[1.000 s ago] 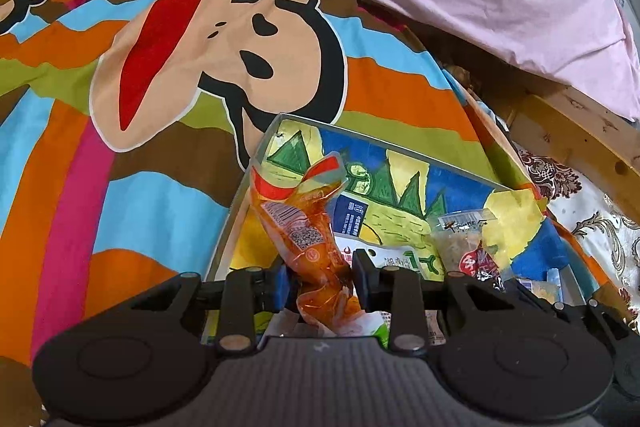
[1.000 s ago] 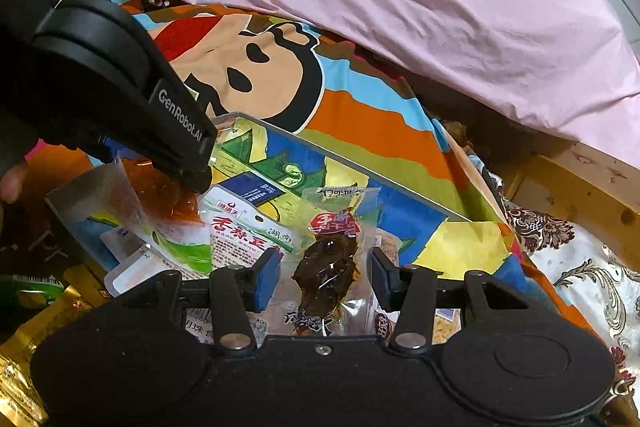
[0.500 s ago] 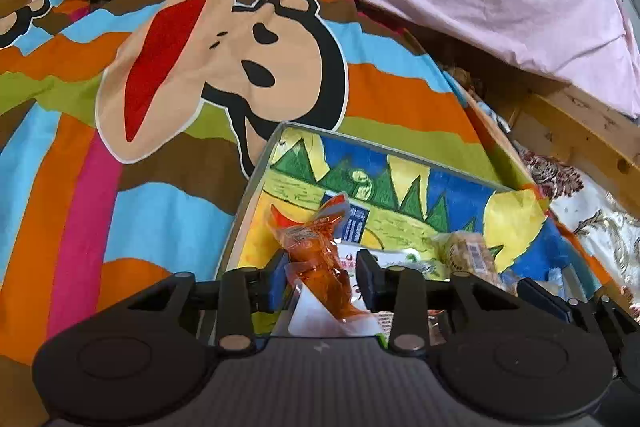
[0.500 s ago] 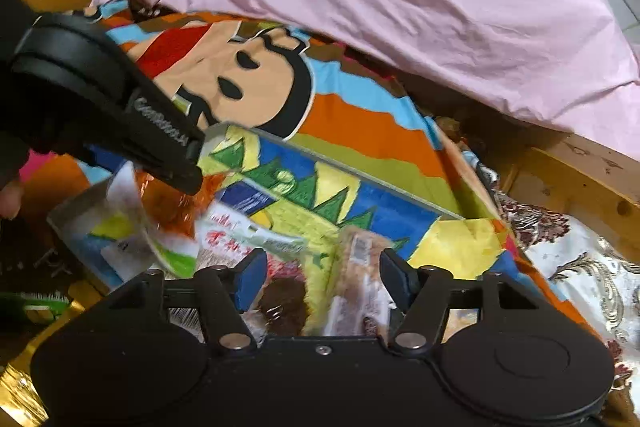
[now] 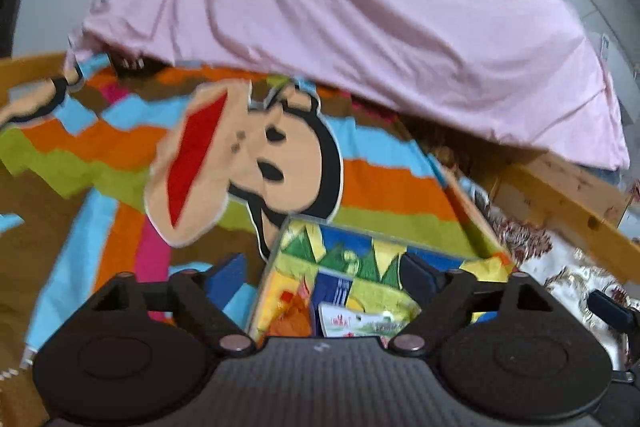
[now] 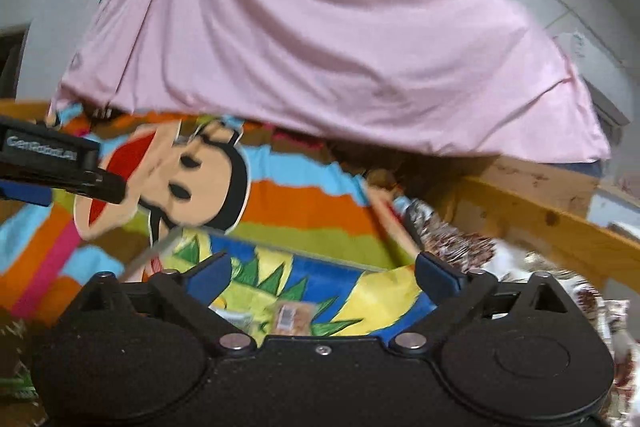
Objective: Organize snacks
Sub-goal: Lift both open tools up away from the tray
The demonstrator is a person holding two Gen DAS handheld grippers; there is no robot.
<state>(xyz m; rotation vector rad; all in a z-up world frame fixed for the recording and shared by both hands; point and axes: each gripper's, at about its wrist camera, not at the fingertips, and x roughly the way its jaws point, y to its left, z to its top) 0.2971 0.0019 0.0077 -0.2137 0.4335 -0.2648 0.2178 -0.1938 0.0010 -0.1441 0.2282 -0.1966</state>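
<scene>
A clear tray (image 5: 276,251) lined with a colourful drawing lies on the bed. In it, in the left wrist view, lie an orange snack packet (image 5: 294,315) and a white packet (image 5: 360,321). My left gripper (image 5: 322,275) hovers above them with its jaws opening wide and nothing between the pads. In the right wrist view my right gripper (image 6: 322,275) is also opening, wide and empty, above the tray (image 6: 160,247), where a tan packet (image 6: 292,315) lies. One finger of the left gripper (image 6: 52,155) shows at the left.
A striped blanket with a cartoon monkey face (image 5: 256,163) covers the bed. A pink sheet (image 5: 360,27) is heaped behind it. A wooden bed rail (image 5: 580,211) and patterned fabric (image 5: 528,239) lie to the right.
Both grippers let go of their packets, the orange one on the left and the dark one on the right. Both opened wide and rose away from the tray.
</scene>
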